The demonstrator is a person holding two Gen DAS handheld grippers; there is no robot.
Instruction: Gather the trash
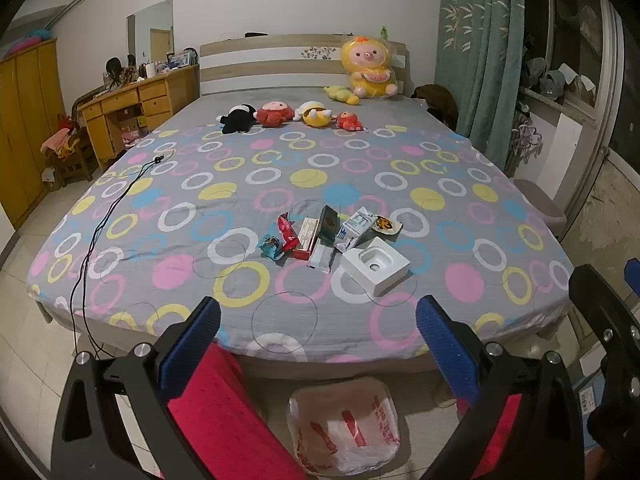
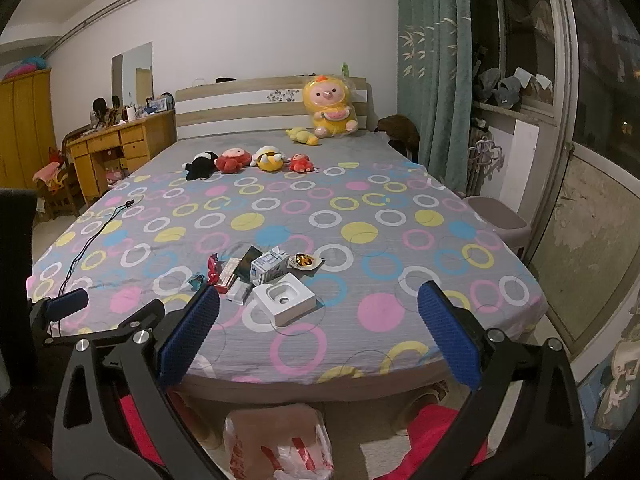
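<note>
Several pieces of trash lie in a cluster on the bed's near half: a white moulded box insert (image 1: 375, 266) (image 2: 284, 299), a small milk carton (image 1: 356, 229) (image 2: 269, 266), a dark narrow box (image 1: 328, 224) (image 2: 247, 263), a red-and-white box (image 1: 307, 239), a red wrapper (image 1: 287, 232) (image 2: 212, 266), a blue wrapper (image 1: 271, 246) and a round orange packet (image 1: 386, 224) (image 2: 305, 261). A white plastic bag with red print (image 1: 346, 426) (image 2: 278, 442) sits on the floor at the bed's foot. My left gripper (image 1: 318, 344) and right gripper (image 2: 318, 332) hang open short of the bed, nothing between their blue pads.
The bed (image 1: 200, 312) has a grey sheet with coloured rings. Plush toys (image 1: 292, 114) line the far half. A black cable (image 1: 92, 248) trails over the left edge. A wooden desk (image 1: 128, 108) stands left; a curtain (image 1: 480, 60) and a stool (image 2: 500, 216) stand right. Red-clad legs (image 1: 224, 412) show below.
</note>
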